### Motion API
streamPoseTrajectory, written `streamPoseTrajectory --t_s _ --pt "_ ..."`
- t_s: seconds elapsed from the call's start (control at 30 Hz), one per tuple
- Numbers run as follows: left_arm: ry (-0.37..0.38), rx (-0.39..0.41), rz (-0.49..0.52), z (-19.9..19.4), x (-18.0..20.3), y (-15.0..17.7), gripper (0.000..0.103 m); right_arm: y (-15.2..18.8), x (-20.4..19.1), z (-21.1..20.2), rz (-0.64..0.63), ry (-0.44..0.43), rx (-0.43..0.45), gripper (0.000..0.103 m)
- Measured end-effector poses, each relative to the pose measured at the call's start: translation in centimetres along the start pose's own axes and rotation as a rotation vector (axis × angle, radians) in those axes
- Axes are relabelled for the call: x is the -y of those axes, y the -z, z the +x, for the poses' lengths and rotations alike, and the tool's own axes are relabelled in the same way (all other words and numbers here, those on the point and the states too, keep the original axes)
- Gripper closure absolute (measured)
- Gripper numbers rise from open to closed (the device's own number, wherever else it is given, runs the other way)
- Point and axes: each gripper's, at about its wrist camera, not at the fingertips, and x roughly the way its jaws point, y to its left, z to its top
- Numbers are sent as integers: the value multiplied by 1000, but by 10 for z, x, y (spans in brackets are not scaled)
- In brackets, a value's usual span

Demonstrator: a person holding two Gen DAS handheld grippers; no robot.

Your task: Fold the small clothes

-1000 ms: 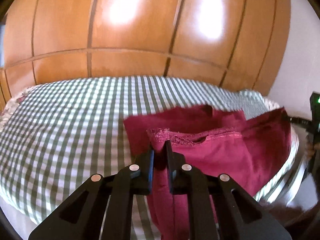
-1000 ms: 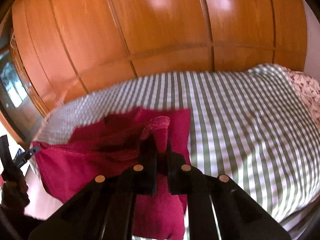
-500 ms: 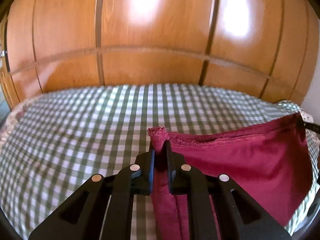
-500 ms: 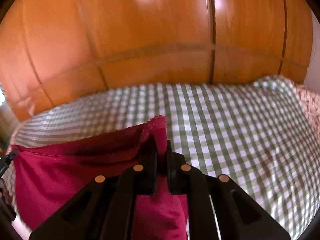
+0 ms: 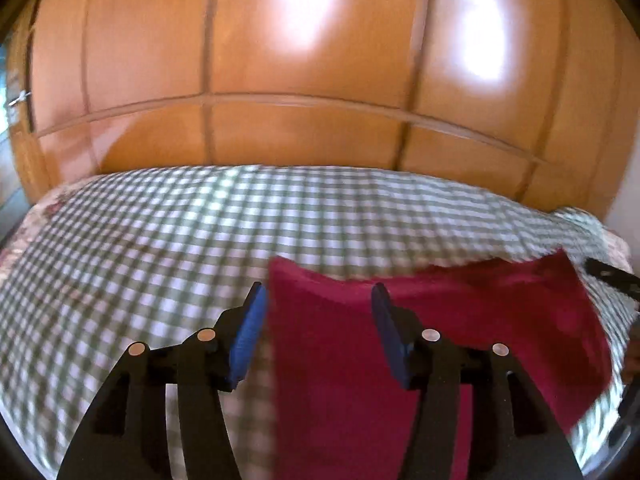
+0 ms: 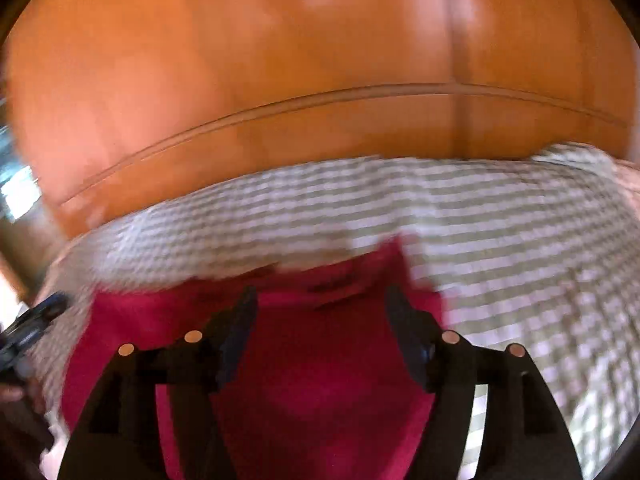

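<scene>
both hand-held grippers, left and right, have just been opening, releasing the red garment.

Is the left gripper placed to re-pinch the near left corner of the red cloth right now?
Probably yes. The left gripper has just been opening, its jaws apart with the red cloth corner between them, nothing else lying on the checked bedspread there.

Home bedroom. Bed fills lower view, covered with green-and-white checked sheet; floral-print fabric peeks out at bed's edges. Behind bed, tall glossy wardrobe in orange-brown wood, panelled doors with grooved seams, window light reflecting off them. Crimson garment spread on sheet. Domestic furniture only, blurred in both views.
</scene>
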Motion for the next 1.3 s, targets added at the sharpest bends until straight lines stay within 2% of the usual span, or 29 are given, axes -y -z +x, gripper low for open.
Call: streamPoseTrajectory --t_s 0.07,0.13,0.17,0.23,0.27,0.33,0.47,0.57,0.73,0.93,1.07,1.13,1.17,1.2,1.3 --pt "21 -28 54 5 18 15 50 11 -29 12 -64 -89 -59 25" --pt "-1 -75 85 18 27 27 50 19 -53 35 -112 -107 -118 21" --pt "-32 -138 76 31 26 36 50 21 -60 47 -132 -101 -154 21" --pt "-58 -220 36 48 20 48 50 25 -66 87 -162 17 -250 19" --pt "-56 -222 16 49 18 50 50 26 -61 103 -138 51 -278 18" --pt "-66 -203 5 42 18 50 50 22 -49 117 -70 60 -267 18" --pt "-98 -162 36 26 25 48 50 21 -54 109 -78 77 -252 17" --pt "-128 -126 57 11 28 45 42 23 -49 86 -69 82 -230 17" --pt "-105 -101 49 -5 27 42 42 22 -17 38 16 75 -182 16" --pt "-92 -87 37 -15 31 44 42 24 31 5 134 96 -161 15" --pt "-93 -90 42 -19 35 48 42 40 79 14 327 50 -214 15" --pt "-98 -89 46 -21 35 50 42 51 94 24 374 119 -255 14" --pt "-103 -89 45 -22 34 51 42 58 103 28 413 88 -257 14" --pt "-106 -90 43 -23 33 52 42 62 105 22 433 66 -198 14" --pt "-131 -93 36 -26 26 55 42 64 94 20 358 102 -182 14"
